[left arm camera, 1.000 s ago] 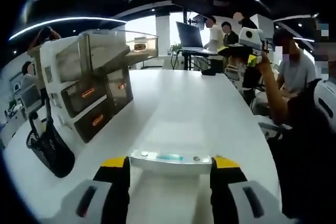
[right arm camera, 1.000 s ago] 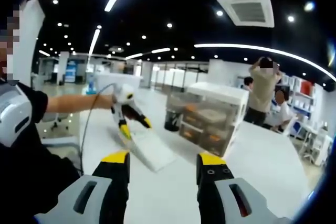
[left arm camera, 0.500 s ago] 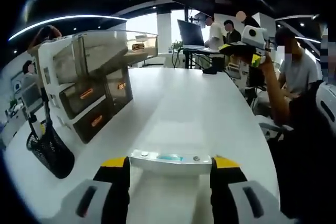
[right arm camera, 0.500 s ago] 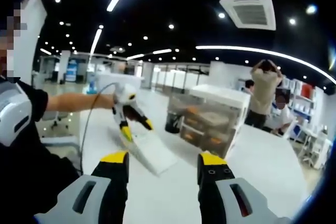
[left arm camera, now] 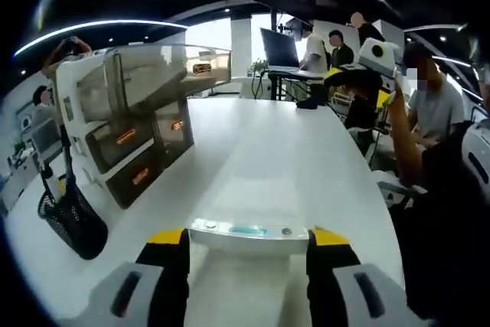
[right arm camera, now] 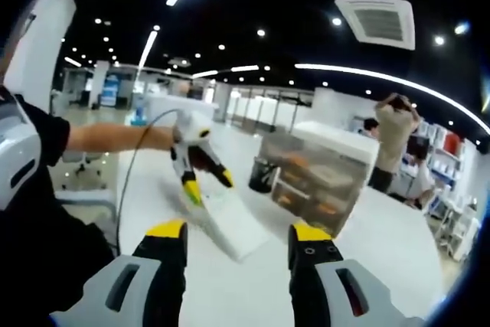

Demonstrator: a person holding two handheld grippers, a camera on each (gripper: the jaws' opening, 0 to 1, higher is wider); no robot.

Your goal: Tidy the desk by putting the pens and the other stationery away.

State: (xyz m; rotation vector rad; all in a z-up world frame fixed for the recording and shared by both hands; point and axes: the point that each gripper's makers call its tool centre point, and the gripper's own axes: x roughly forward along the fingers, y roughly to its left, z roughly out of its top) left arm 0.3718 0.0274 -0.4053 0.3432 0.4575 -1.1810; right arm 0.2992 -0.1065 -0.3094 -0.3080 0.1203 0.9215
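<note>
My left gripper (left arm camera: 249,237) is shut on a flat white case (left arm camera: 249,230) with a teal label, held level just above the white desk (left arm camera: 276,158). In the right gripper view the same left gripper (right arm camera: 209,185) grips one end of that white case (right arm camera: 233,223) as it slopes down to the desk. My right gripper (right arm camera: 237,231) is open in the air with nothing between its fingers; it also appears in the left gripper view as the right gripper (left arm camera: 354,76), raised at the desk's right side. A black mesh pen holder (left arm camera: 73,220) stands at the left.
A translucent drawer organiser (left arm camera: 130,128) with orange-handled drawers stands on the desk's left side, also visible as the organiser (right arm camera: 321,181) beside the mesh holder (right arm camera: 262,175). A laptop (left arm camera: 277,51) and several people are at the far end. A seated person (left arm camera: 432,105) is on the right.
The right gripper has drifted a little to the right in the left gripper view, and its own view has shifted slightly. The left gripper and the case have stayed put.
</note>
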